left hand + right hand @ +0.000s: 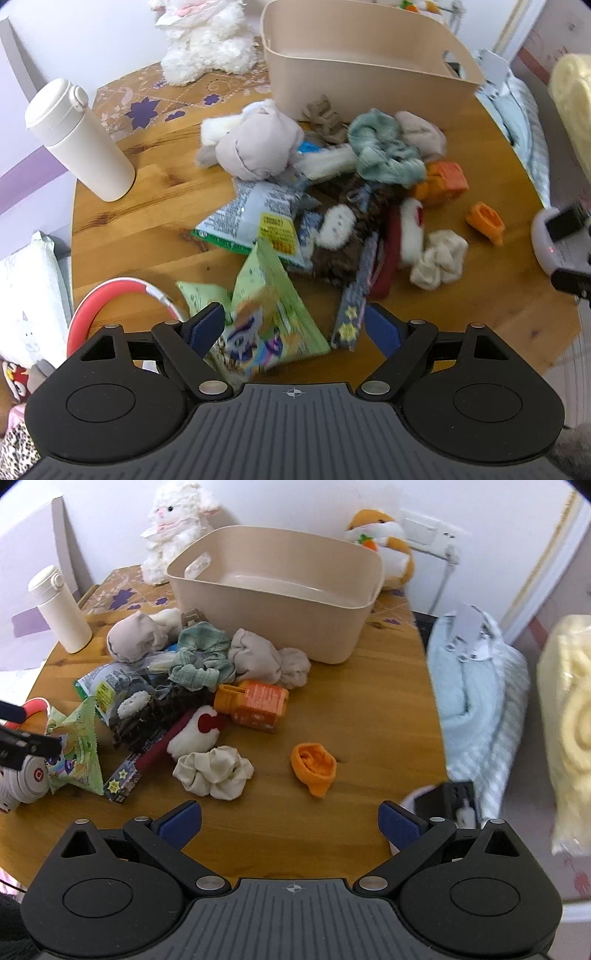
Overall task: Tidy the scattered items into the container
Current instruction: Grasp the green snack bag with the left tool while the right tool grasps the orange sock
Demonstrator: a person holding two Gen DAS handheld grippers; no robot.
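Hovering, both claws gape empty: left claw (293, 326) over green snack packet (273, 314); slick foil may slip, missing beige container (280, 590).

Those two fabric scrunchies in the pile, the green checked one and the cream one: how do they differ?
The green checked scrunchie is patterned; the cream scrunchie is plain. The green checked scrunchie sits in the heap close to the beige plastic tub, while the cream scrunchie lies at the heap's near edge, farther from the tub. Both are ruffled fabric rings lying on the round wooden table, not yet in the tub.
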